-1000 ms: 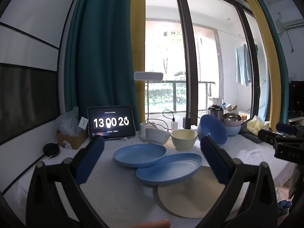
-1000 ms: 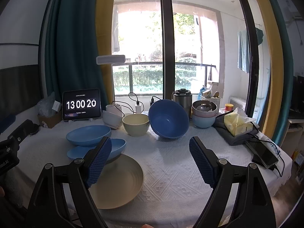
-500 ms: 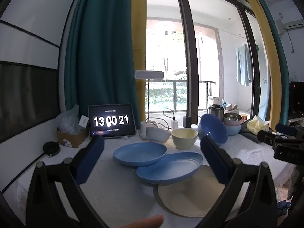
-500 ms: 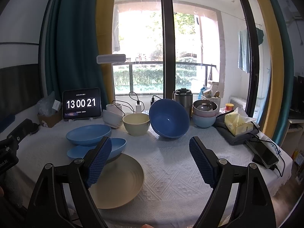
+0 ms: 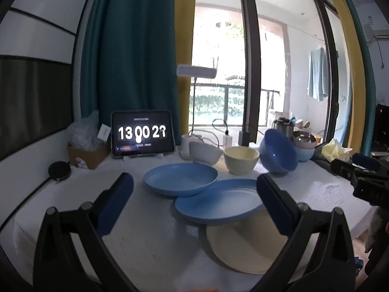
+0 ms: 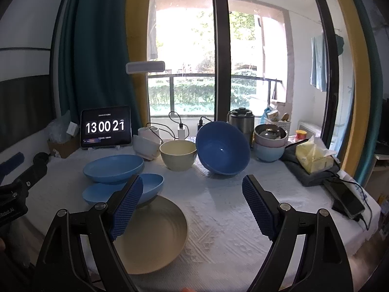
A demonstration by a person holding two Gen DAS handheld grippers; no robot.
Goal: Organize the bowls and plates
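Observation:
Two blue plates (image 5: 180,178) (image 5: 218,202) overlap on the white tablecloth, the nearer one resting on a cream plate (image 5: 245,245). Behind stand a white bowl (image 5: 205,152), a cream bowl (image 5: 240,159) and a tilted dark blue bowl (image 5: 278,155). In the right wrist view the same plates (image 6: 113,169) (image 6: 148,187) (image 6: 155,233) lie left, with the cream bowl (image 6: 178,155) and blue bowl (image 6: 222,149) behind. My left gripper (image 5: 194,206) is open and empty above the plates. My right gripper (image 6: 192,206) is open and empty above the cloth.
A tablet clock (image 5: 143,133) stands at the back left beside a cardboard box (image 5: 87,154). Stacked bowls (image 6: 269,143), a kettle (image 6: 240,121), a tissue pack (image 6: 313,158) and a phone (image 6: 347,199) sit at the right. Chargers and cables (image 6: 181,131) lie behind the bowls.
The left wrist view has shifted slightly, so the plates sit a little further right between its fingers. The right gripper has not moved. Both stay open.

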